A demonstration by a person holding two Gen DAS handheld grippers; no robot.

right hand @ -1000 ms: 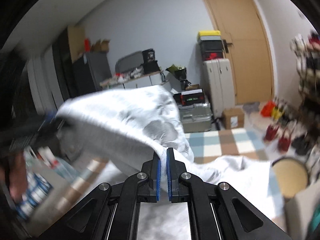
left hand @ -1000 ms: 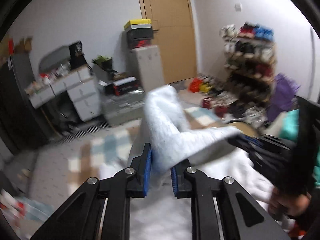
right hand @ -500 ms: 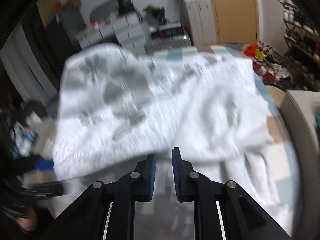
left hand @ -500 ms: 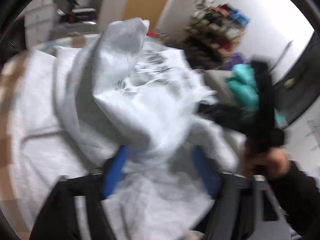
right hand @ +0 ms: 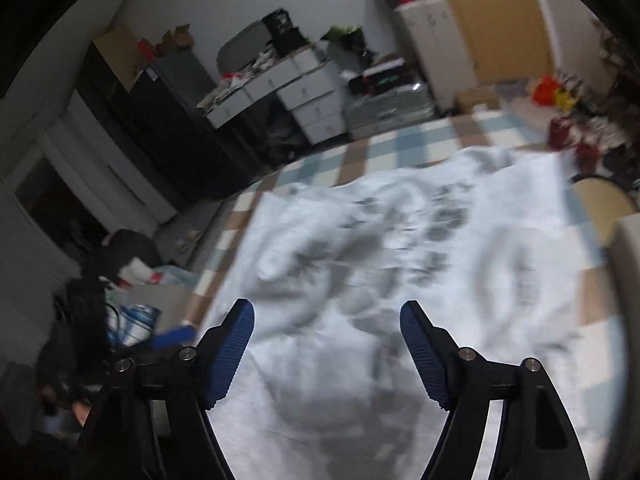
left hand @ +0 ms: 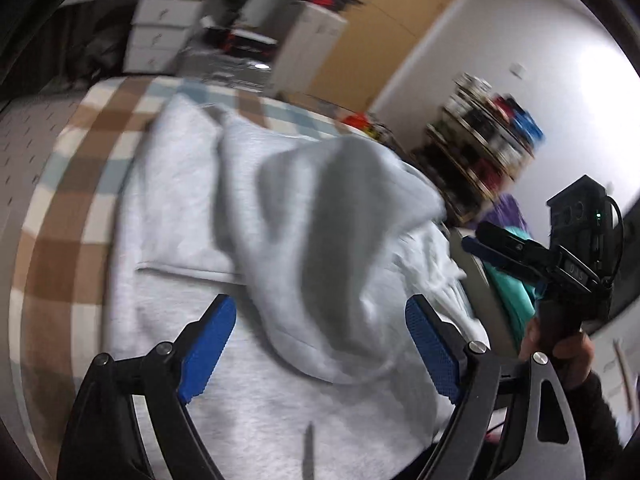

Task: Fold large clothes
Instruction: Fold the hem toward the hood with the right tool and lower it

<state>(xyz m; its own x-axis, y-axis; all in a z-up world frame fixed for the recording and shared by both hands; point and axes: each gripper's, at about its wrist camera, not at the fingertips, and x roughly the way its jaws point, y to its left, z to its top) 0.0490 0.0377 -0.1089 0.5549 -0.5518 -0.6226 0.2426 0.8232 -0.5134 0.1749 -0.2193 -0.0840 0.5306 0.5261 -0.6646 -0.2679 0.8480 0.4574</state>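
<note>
A large light-grey garment (left hand: pixel 304 240) lies on the checked cover (left hand: pixel 60 216), its upper layer humped in a loose fold. My left gripper (left hand: pixel 320 312) hovers low over it with its jaws opening wide. The fold's edge sits between the blue pads (left hand: pixel 208 340), which do not press on it. In the right wrist view the garment (right hand: pixel 400 256) spreads out flat and shows a dark print. My right gripper (right hand: pixel 326 312) is just above its near part, its jaws opening with only flat cloth beneath. In the left wrist view the right gripper (left hand: pixel 516 254) shows at the right, held by a hand (left hand: pixel 560 348).
The checked cover (right hand: pixel 360 148) reaches past the garment to the far bed edge. White drawers (right hand: pixel 308 100), boxes and a wooden door (right hand: pixel 492 20) stand behind. A shoe rack (left hand: pixel 488 148) and teal cloth (left hand: pixel 508 284) are on the right, a round stool (right hand: pixel 600 200) beside the bed, and clutter (right hand: pixel 132 320) at left.
Both grippers were shut on the lifted garment; now both have let go with their jaws wide. The garment has dropped onto the cover. Both hands have come down, the left more.
</note>
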